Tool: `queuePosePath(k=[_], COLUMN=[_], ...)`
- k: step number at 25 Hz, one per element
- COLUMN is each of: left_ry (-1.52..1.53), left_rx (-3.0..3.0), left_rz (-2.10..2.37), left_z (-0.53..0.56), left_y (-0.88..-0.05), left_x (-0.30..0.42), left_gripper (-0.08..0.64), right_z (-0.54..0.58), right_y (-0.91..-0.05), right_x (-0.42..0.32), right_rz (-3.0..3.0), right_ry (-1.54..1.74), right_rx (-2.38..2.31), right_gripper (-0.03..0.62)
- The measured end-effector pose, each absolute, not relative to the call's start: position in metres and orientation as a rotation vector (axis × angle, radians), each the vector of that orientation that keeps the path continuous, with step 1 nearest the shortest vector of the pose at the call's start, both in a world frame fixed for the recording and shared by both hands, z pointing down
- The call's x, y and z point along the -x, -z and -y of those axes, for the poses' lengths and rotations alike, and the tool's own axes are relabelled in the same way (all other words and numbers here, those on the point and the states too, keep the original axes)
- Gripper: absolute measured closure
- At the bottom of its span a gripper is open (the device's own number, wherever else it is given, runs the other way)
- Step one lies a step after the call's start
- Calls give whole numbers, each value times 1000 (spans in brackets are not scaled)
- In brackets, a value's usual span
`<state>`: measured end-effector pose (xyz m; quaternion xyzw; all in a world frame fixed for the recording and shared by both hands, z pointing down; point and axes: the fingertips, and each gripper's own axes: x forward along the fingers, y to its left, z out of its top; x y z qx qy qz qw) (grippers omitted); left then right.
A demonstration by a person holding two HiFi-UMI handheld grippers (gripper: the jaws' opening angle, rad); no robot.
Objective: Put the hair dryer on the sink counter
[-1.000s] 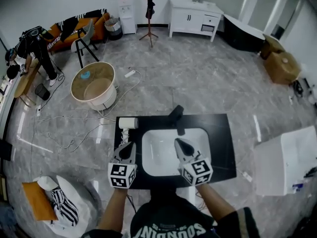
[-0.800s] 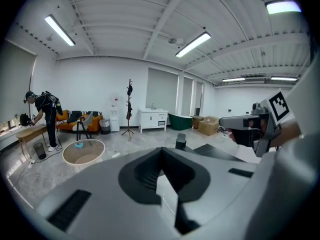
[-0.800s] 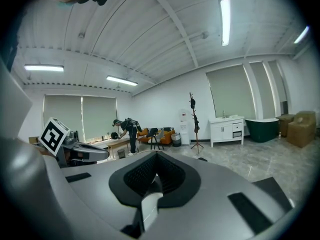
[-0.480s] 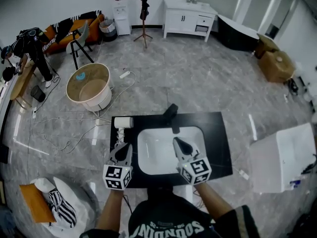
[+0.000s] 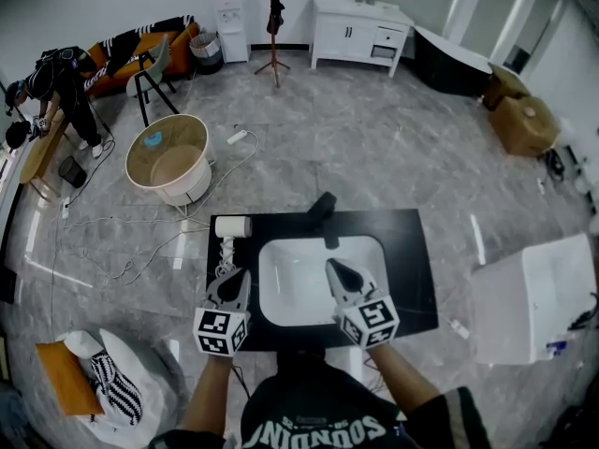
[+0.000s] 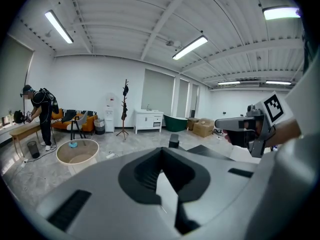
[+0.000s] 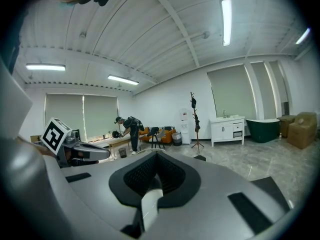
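A white hair dryer (image 5: 231,226) lies on the far left corner of the black sink counter (image 5: 412,269), with its coiled cord (image 5: 225,253) trailing toward me. My left gripper (image 5: 240,276) hovers shut over the counter's left strip, a short way nearer than the dryer, with nothing in it. My right gripper (image 5: 335,267) hangs shut and empty over the white basin (image 5: 298,288). In the left gripper view the jaws (image 6: 161,173) meet with nothing between them; the same holds in the right gripper view (image 7: 151,186). Neither gripper view shows the dryer.
A black faucet (image 5: 325,210) stands at the basin's far rim. On the floor are a round tub (image 5: 169,162), loose cables (image 5: 140,241), a white box (image 5: 538,297) at right and a bag (image 5: 112,382) at lower left. A person (image 5: 58,82) stands far left.
The head view has shifted a little. Both grippers stay shut over the counter in about the same places, and the hair dryer lies where it was.
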<state>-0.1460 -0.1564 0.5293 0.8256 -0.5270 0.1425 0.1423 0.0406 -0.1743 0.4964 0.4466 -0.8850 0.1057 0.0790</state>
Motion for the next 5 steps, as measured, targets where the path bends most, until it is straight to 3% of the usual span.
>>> queuePosePath(k=[5], left_ry=[-426], left_rx=[-2374], left_rz=[1518], left_z=[154], left_y=[-533], left_x=[151], left_gripper=[560], right_z=[169], right_y=[-494], right_x=[-36], right_rz=[2645], right_ry=[-307], right_rx=[-1316], right_gripper=[594])
